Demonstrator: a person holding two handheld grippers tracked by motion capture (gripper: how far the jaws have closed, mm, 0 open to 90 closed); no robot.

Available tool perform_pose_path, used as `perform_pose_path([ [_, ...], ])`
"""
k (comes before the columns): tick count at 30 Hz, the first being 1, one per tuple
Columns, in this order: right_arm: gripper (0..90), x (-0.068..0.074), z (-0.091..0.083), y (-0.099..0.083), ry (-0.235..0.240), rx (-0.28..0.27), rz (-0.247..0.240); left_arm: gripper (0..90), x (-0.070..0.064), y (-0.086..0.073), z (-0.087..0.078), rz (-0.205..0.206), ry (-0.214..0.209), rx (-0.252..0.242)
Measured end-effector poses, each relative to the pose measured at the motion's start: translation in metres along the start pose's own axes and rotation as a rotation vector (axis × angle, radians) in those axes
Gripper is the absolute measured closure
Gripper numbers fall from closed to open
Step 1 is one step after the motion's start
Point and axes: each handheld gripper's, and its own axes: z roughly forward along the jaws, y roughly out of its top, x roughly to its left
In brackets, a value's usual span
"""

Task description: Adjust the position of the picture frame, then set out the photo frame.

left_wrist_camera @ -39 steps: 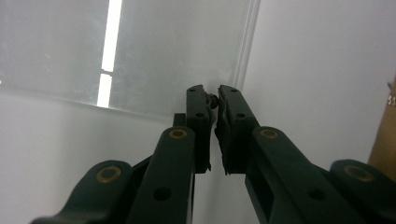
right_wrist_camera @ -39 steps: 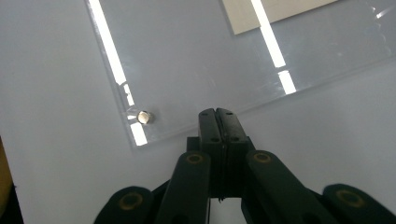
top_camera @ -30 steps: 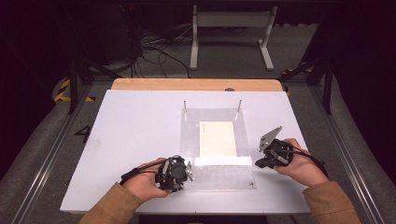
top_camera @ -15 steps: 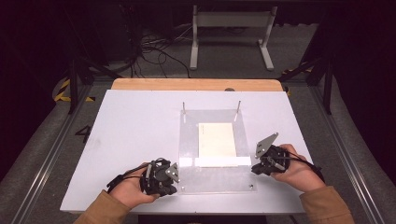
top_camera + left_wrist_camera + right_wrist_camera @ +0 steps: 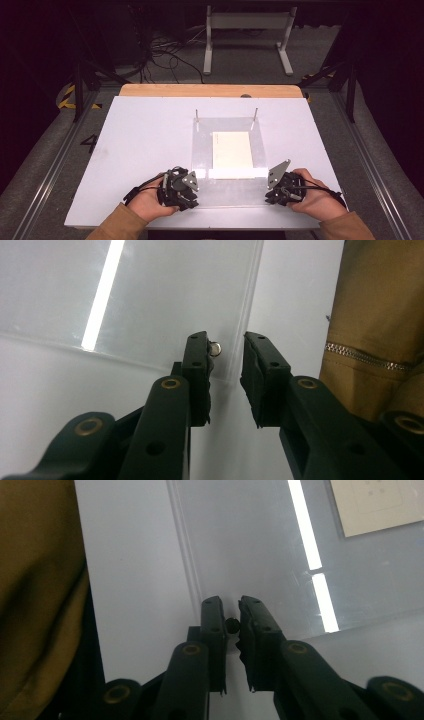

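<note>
A clear acrylic plate (image 5: 227,187) lies flat on the white table (image 5: 145,145), with a cream card (image 5: 231,150) under its far half. My left gripper (image 5: 192,199) is at the plate's near left corner. In the left gripper view it (image 5: 227,347) stands open, and a small metal stud (image 5: 215,348) at the plate's corner (image 5: 235,365) touches its left jaw. My right gripper (image 5: 269,197) is at the near right corner. In the right gripper view it (image 5: 231,615) is closed on a small dark stud (image 5: 232,625) at the plate's edge (image 5: 185,570). The card (image 5: 380,505) lies beyond.
Two thin metal pins (image 5: 197,114) (image 5: 256,112) stand upright at the plate's far corners. A wooden strip (image 5: 210,90) runs along the table's far edge. Tan sleeves (image 5: 380,330) (image 5: 40,605) flank the grippers. Bare white tabletop lies left of the plate.
The right gripper has moved nearer, down to the plate's near right corner. The left gripper shifted slightly left and nearer, then settled at the near left corner.
</note>
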Motion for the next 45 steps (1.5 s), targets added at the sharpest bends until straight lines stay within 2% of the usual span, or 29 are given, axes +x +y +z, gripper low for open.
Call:
perform_pose_path([
  [2, 82.5, 0.0, 0.0, 0.001, -0.006, 0.001, -0.004, 71.7, 0.001, -0.001, 0.002, -0.01, 0.002, -0.012],
  [4, 82.7, 0.001, 0.0, 0.001, -0.014, 0.007, -0.007, 71.7, 0.003, -0.001, 0.003, -0.011, -0.015, -0.022],
  [9, 82.8, 0.007, 0.001, 0.003, -0.019, 0.02, -0.041, 72.1, -0.001, 0.002, 0.007, 0.011, -0.017, 0.01],
  [13, 82.8, 0.015, 0.001, 0.004, 0.005, 0.036, -0.075, 74.2, -0.003, -0.001, 0.007, 0.016, -0.046, 0.016],
  [17, 82.8, 0.022, 0.0, 0.003, 0.037, 0.062, -0.078, 82.5, -0.006, -0.001, 0.009, 0.026, -0.063, 0.013],
  [19, 82.7, 0.023, -0.001, 0.002, 0.047, 0.062, -0.079, 82.6, -0.01, 0.0, 0.009, 0.052, -0.057, 0.025],
  [23, 82.7, 0.024, -0.001, -0.002, 0.068, 0.049, -0.074, 82.6, -0.017, 0.002, 0.01, 0.067, -0.057, 0.038],
  [25, 82.7, 0.024, -0.002, -0.003, 0.073, 0.053, -0.064, 82.6, -0.018, 0.002, 0.01, 0.078, -0.074, 0.039],
  [28, 82.4, 0.024, -0.002, -0.004, 0.078, 0.046, -0.059, 81.3, -0.016, 0.002, 0.01, 0.066, -0.093, 0.039],
  [29, 82.1, 0.024, -0.003, -0.005, 0.083, 0.036, -0.059, 78.3, -0.015, 0.002, 0.01, 0.057, -0.112, 0.031],
  [31, 76.8, 0.021, -0.006, -0.007, 0.078, -0.051, -0.056, 69.9, -0.013, 0.002, 0.008, 0.047, -0.096, 0.013],
  [32, 75.6, 0.02, -0.009, -0.008, 0.066, -0.101, -0.054, 69.5, -0.011, 0.001, 0.006, 0.042, -0.091, -0.002],
  [34, 75.2, 0.018, -0.015, -0.009, 0.045, -0.162, -0.037, 67.4, -0.008, -0.001, 0.001, 0.022, -0.08, -0.056],
  [36, 73.2, 0.014, -0.019, -0.011, 0.011, -0.221, 0.003, 66.5, -0.004, -0.003, -0.005, 0.011, -0.071, -0.097],
  [39, 66.5, 0.008, -0.022, -0.014, -0.042, -0.301, 0.066, 62.3, 0.003, -0.007, -0.013, -0.038, -0.015, -0.174],
  [40, 64.8, 0.005, -0.023, -0.016, -0.063, -0.337, 0.109, 61.6, 0.003, -0.007, -0.013, -0.038, -0.015, -0.174],
  [41, 64.6, 0.003, -0.023, -0.017, -0.079, -0.355, 0.127, 60.7, 0.005, -0.008, -0.015, -0.05, 0.0, -0.194],
  [42, 64.3, 0.002, -0.024, -0.017, -0.095, -0.37, 0.137, 59.0, 0.01, -0.012, -0.018, -0.078, 0.038, -0.23],
  [45, 62.3, -0.004, -0.027, -0.018, -0.14, -0.416, 0.179, 56.3, 0.018, -0.018, -0.022, -0.117, 0.093, -0.265],
])
